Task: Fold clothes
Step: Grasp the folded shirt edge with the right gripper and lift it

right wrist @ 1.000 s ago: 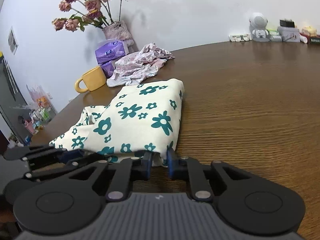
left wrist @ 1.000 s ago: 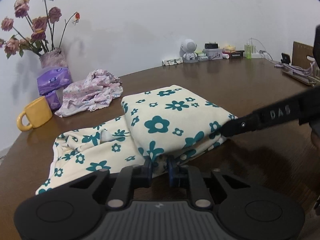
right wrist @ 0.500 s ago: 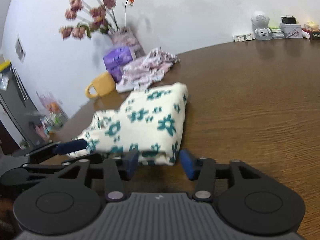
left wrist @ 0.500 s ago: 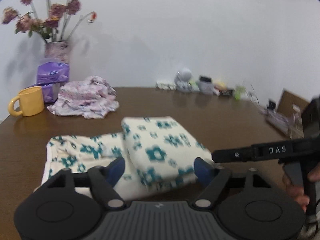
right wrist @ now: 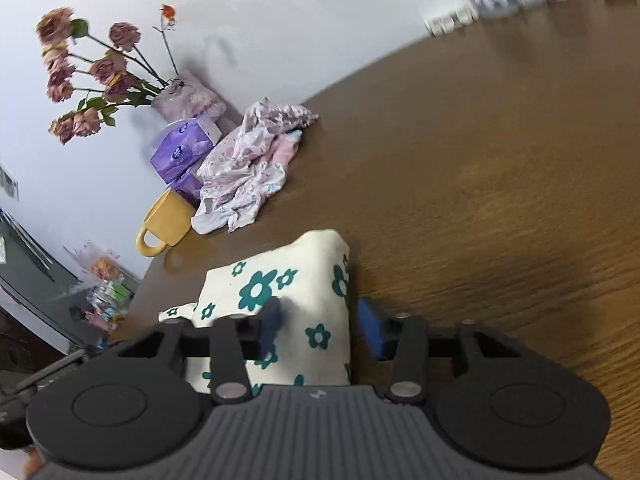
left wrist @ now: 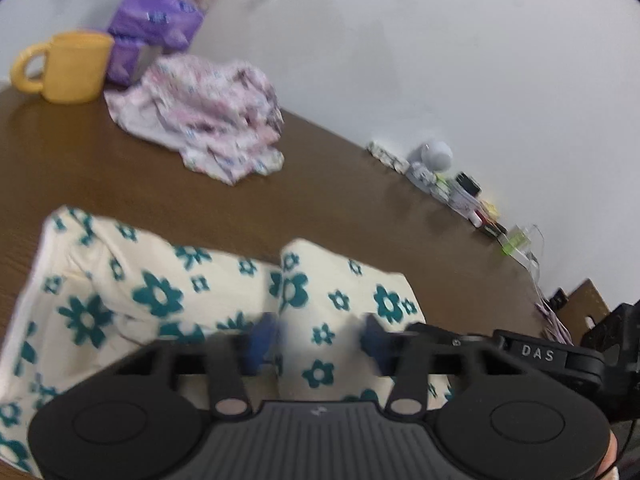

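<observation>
Tongs both parted since earlier, views tilted, floral garment released

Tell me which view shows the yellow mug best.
The left wrist view: the yellow mug is large, upright, with handle and rim both clear. The right wrist view shows it smaller and slanted in the frame, beside the pink crumpled garment.

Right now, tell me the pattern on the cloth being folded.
Cream cloth with teal flowers, clearest in the left wrist view.
</observation>
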